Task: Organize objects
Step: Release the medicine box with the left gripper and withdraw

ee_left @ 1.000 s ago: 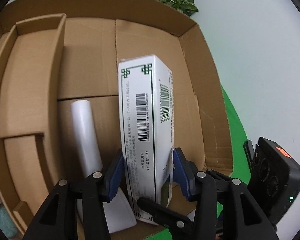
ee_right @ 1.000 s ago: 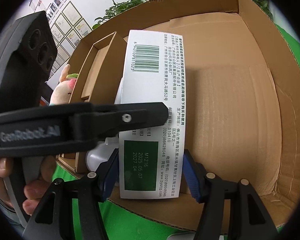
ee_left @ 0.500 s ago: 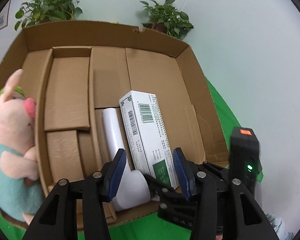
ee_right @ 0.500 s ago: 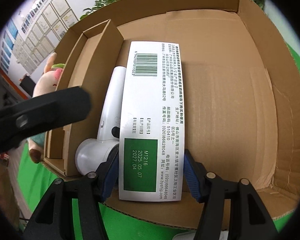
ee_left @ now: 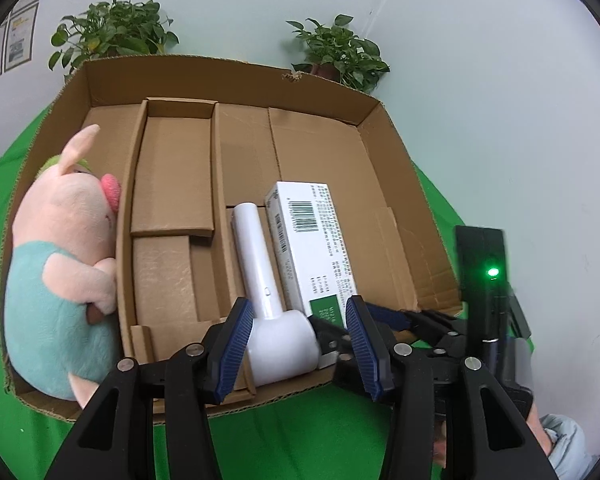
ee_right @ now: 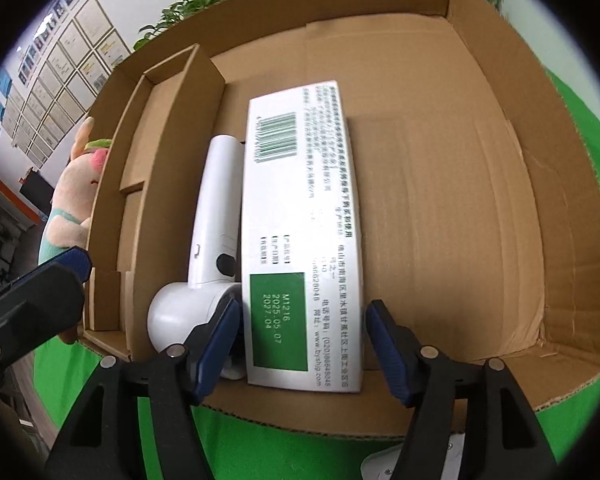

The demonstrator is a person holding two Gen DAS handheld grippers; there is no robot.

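Letting go: right gripper [ee_right: 304, 340] jaws are opening around the medicine box [ee_right: 304, 240], now lying in the cardboard box [ee_right: 500, 200] beside the white handheld device [ee_right: 212, 216]; left gripper [ee_left: 296, 348] is part-open and empty. Next, back out clean.

Left gripper [ee_left: 298, 346] backed off box; right gripper [ee_right: 304, 350] jaws opening around white carton [ee_right: 304, 236].

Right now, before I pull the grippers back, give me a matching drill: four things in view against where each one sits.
Things:
1. plush pig
2. white handheld device
3. medicine box
4. potted plants

Places:
A. behind the carton
B. lying between the right gripper fingers
C. carton's left end
D. beside the printed box, on its left

Pairs: 1-C, 2-D, 3-B, 4-A
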